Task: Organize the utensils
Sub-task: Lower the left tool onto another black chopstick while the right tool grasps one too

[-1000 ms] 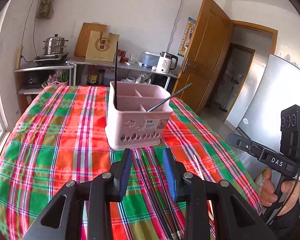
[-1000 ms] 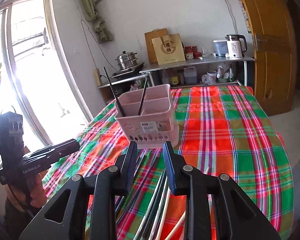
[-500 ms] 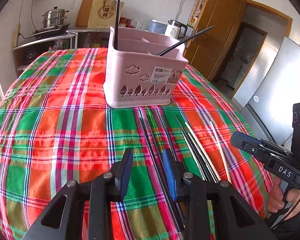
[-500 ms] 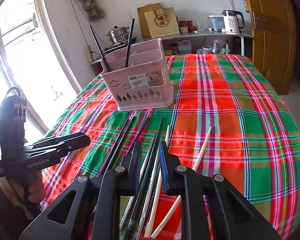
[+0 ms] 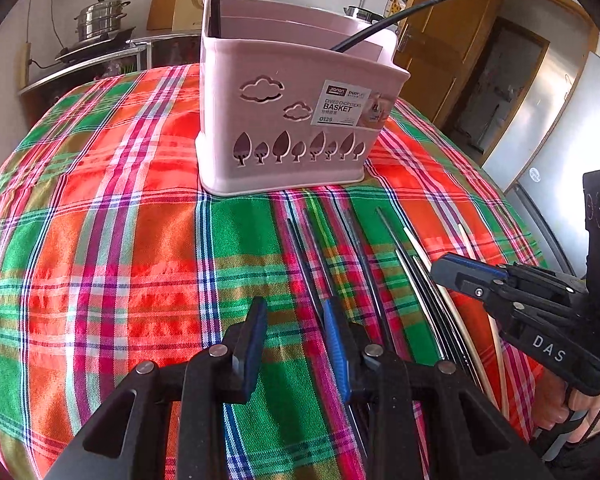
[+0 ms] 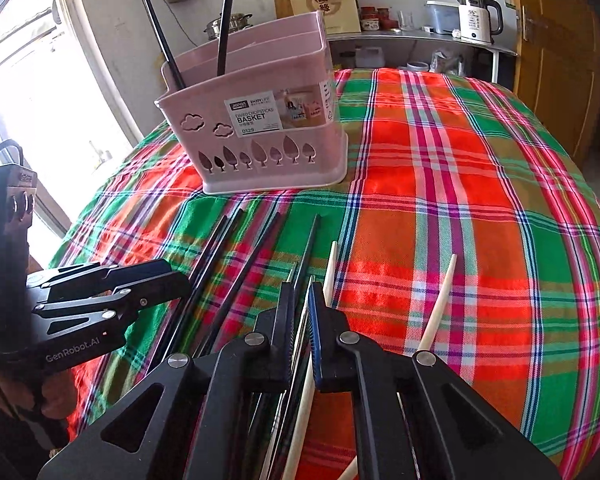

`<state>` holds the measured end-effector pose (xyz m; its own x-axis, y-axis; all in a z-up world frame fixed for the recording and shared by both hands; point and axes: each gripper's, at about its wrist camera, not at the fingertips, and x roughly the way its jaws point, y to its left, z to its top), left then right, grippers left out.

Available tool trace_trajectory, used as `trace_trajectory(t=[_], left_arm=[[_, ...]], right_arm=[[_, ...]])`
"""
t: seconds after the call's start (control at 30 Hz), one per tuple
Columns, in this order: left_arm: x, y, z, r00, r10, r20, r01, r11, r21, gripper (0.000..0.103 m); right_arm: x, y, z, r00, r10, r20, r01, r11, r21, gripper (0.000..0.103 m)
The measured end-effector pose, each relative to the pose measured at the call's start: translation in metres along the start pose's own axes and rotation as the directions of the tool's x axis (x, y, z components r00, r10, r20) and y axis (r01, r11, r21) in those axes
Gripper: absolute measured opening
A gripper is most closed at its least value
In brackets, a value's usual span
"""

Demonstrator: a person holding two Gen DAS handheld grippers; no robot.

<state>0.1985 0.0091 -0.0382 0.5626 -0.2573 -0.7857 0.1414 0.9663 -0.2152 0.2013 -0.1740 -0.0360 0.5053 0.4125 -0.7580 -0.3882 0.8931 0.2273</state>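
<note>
A pink divided chopstick basket (image 5: 296,120) (image 6: 260,136) stands on the plaid tablecloth with two black chopsticks (image 6: 224,20) upright in it. Several black chopsticks (image 5: 312,264) (image 6: 236,272) and cream chopsticks (image 6: 438,312) (image 5: 456,308) lie loose on the cloth in front of it. My left gripper (image 5: 294,312) is open, low over the cloth, its right finger beside the leftmost black chopsticks. My right gripper (image 6: 299,294) is nearly closed around a dark chopstick (image 6: 306,256) in the pile; whether it grips it is unclear.
The plaid cloth (image 5: 100,240) covers the whole table. A shelf behind holds a steel pot (image 5: 100,20), a white kettle (image 6: 478,20) and a paper bag (image 6: 332,0). A wooden door (image 6: 560,60) is at the right, a window (image 6: 16,80) at the left.
Both grippers have dropped down close to the cloth and the loose chopsticks. The right jaws have narrowed around a dark chopstick. The left jaws stay open.
</note>
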Motion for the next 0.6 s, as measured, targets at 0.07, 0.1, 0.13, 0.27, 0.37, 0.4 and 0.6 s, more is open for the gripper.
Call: trace_trajectory(t=[0.07, 0.1, 0.13, 0.27, 0.37, 0.4, 0.6], left_arm=[[0.002, -0.001, 0.001, 1.0, 0.006, 0.001, -0.006, 1.0, 0.005, 0.03], [0.002, -0.002, 0.001, 1.0, 0.01, 0.003, -0.01, 1.0, 0.009, 0.03], [0.003, -0.003, 0.001, 1.0, 0.013, 0.004, -0.013, 1.0, 0.013, 0.03], [0.002, -0.003, 0.001, 1.0, 0.016, 0.01, -0.016, 1.0, 0.012, 0.029], [0.0, -0.003, 0.0, 1.0, 0.019, 0.013, -0.02, 1.0, 0.008, 0.028], [0.0, -0.004, 0.0, 1.0, 0.024, 0.014, -0.024, 1.0, 0.007, 0.028], [-0.001, -0.01, -0.003, 0.999, 0.052, 0.016, -0.053, 0.998, 0.037, 0.028]], right_arm=[[0.005, 0.0, 0.003, 1.0, -0.003, -0.009, 0.003, 1.0, -0.003, 0.007], [0.007, 0.001, 0.004, 1.0, -0.006, -0.014, 0.006, 1.0, -0.006, 0.007], [0.009, 0.002, 0.005, 1.0, -0.008, -0.017, 0.008, 1.0, -0.009, 0.007], [0.015, 0.003, 0.009, 0.999, -0.015, -0.029, 0.015, 1.0, -0.018, 0.007], [0.018, 0.003, 0.011, 0.999, -0.019, -0.032, 0.019, 1.0, -0.02, 0.007], [0.018, 0.003, 0.012, 0.999, -0.022, -0.033, 0.021, 0.999, -0.023, 0.007], [0.022, 0.007, 0.016, 0.998, -0.039, -0.047, 0.037, 0.999, -0.038, 0.007]])
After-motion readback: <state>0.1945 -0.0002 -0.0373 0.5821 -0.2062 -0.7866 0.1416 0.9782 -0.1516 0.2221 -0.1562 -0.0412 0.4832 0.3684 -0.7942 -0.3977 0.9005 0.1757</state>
